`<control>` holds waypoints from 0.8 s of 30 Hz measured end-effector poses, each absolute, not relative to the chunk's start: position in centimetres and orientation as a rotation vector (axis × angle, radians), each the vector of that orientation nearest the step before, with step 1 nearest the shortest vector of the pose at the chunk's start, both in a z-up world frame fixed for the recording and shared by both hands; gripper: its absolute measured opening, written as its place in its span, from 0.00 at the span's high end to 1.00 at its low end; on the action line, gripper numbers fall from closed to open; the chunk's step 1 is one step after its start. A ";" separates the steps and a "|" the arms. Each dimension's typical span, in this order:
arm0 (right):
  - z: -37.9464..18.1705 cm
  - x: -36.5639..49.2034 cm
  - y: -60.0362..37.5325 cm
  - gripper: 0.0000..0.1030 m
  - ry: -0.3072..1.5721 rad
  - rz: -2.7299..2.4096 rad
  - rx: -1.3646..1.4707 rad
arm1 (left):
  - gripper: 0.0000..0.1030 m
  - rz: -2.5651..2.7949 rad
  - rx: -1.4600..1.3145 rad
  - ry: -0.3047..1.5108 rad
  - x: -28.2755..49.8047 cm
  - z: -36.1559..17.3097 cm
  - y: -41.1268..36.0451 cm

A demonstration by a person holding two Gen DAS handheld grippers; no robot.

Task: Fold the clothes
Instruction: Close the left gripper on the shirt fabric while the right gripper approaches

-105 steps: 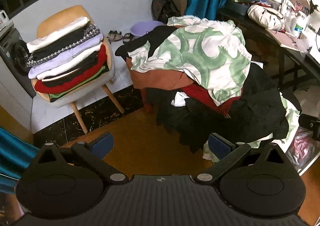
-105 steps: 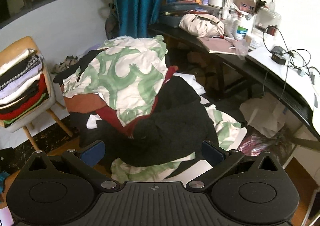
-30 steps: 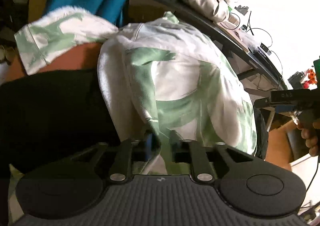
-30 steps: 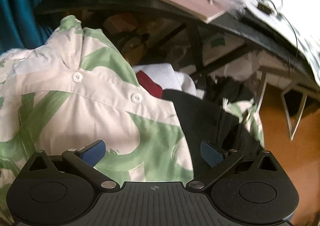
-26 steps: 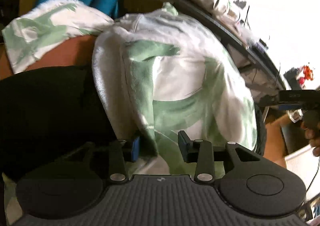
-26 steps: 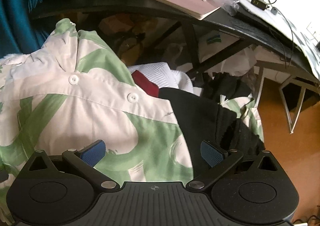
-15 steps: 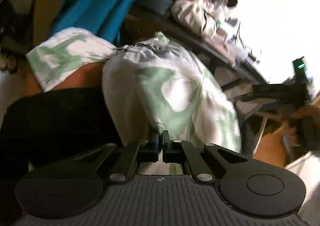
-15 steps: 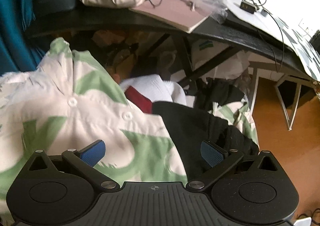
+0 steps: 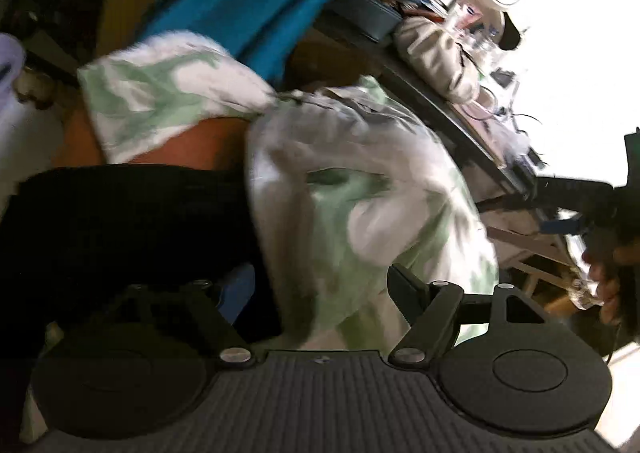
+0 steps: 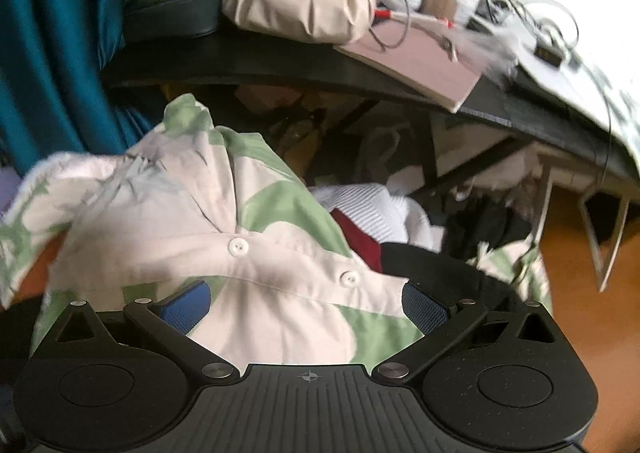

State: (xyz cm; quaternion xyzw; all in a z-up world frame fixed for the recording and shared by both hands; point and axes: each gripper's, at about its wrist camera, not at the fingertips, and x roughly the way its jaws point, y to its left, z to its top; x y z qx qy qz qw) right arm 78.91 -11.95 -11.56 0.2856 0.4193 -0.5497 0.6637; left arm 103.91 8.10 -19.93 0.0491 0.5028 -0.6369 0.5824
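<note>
My left tool (image 9: 316, 289) stands with its jaws wide apart, a bunched fold of the green-and-white patterned shirt (image 9: 360, 189) hanging between them but not pinched; the view is blurred, so I cannot tell whether the cloth touches either finger. My right tool (image 10: 304, 303) is just as wide open, its blue pads (image 10: 186, 305) set either side of the same shirt's button placket, gripping nothing. In the right wrist view two white buttons (image 10: 239, 246) sit on the placket just beyond the pads, and the shirt's collar end rises toward the far left. The shirt lies on top of the heap of clothes, over a black garment (image 9: 120, 229) on the near left and an orange-brown one (image 9: 192, 141) behind it. To the right of the shirt, a dark red piece (image 10: 358, 241) and a white ribbed one (image 10: 368, 205) show in the heap. Beyond it, the black table (image 10: 280, 65) carries a beige pouch bag (image 10: 300, 1) and a pink notebook (image 10: 420, 57), with a teal curtain (image 10: 48, 33) on the far left. In the left wrist view my right hand (image 9: 608, 277) grips its tool's handle at the right edge.
</note>
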 end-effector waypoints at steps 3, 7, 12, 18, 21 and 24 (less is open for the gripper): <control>-11.6 78.0 -12.1 0.01 0.946 -1.272 0.658 | 0.29 -1.653 0.112 1.256 102.8 -20.0 6.3; -11.7 76.8 -12.2 0.01 0.944 -1.311 0.676 | 0.29 -1.829 0.183 1.228 100.6 -19.1 5.5; -11.8 75.1 -12.5 0.01 0.938 -1.365 0.704 | 0.31 -1.704 0.212 1.280 101.7 -21.6 4.0; -12.5 72.8 -12.5 0.01 0.926 -1.420 0.777 | 0.96 -1.824 0.243 1.351 100.3 -21.4 2.9; -12.2 72.1 -12.3 0.01 0.910 -1.427 0.785 | 0.94 -1.921 0.317 1.318 98.5 -20.0 2.7; -11.7 72.0 -13.0 0.01 0.891 -1.420 0.781 | 0.65 -1.853 0.380 1.282 97.9 -20.9 1.8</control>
